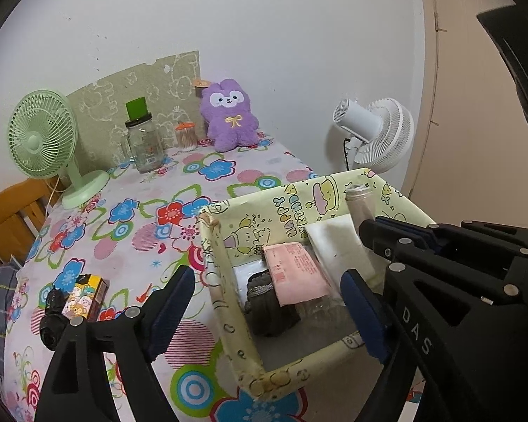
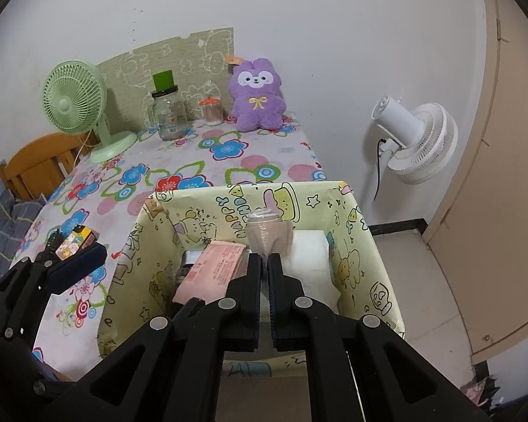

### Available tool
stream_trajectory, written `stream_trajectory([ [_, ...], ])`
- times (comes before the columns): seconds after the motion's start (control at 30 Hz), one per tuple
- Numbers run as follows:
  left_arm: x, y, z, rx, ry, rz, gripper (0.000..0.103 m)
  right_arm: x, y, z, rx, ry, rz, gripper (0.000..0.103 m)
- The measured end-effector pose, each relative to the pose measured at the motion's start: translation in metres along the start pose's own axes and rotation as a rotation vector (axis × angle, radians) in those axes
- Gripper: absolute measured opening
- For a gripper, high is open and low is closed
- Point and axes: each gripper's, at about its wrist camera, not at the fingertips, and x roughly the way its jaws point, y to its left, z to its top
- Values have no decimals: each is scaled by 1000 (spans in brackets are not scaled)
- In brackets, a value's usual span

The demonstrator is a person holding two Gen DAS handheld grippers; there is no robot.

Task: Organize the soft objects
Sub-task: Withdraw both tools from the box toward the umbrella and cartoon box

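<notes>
A purple plush bunny sits upright at the far edge of the flowered table against the wall; it also shows in the right wrist view. A yellow "Happy Birthday" box stands at the table's near right corner and holds a pink packet, a dark rolled item, a white pad and a clear bag. My left gripper is open, straddling the box's left wall. My right gripper is shut on the clear bag, held over the box.
A green desk fan, a glass jar with a green lid and a small toothpick pot stand at the back. A small colourful carton lies at the left. A white floor fan stands right of the table; a wooden chair left.
</notes>
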Motion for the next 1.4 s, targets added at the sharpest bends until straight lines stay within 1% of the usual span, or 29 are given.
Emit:
stream_trajectory([
  [0.33,-10,12,-5,7,-2,-10,91,-4,12,-3,11,0,-15,8],
  [0.53,-16,24,-11,2,-6,-12,93,-5,22,-5,15,5,-3,8],
  [0.83,-26,56,-16,-28,-16,15,96,-10,56,-1,-10,-13,3,8],
  [1.27,-41,111,-27,-86,-19,67,97,-12,119,4,-62,-34,40,9],
  [1.33,-42,119,-28,-94,-19,77,97,-11,126,4,-69,-37,45,10],
  [1.4,-43,126,-31,-100,-16,86,97,-10,135,4,-75,-48,46,14],
])
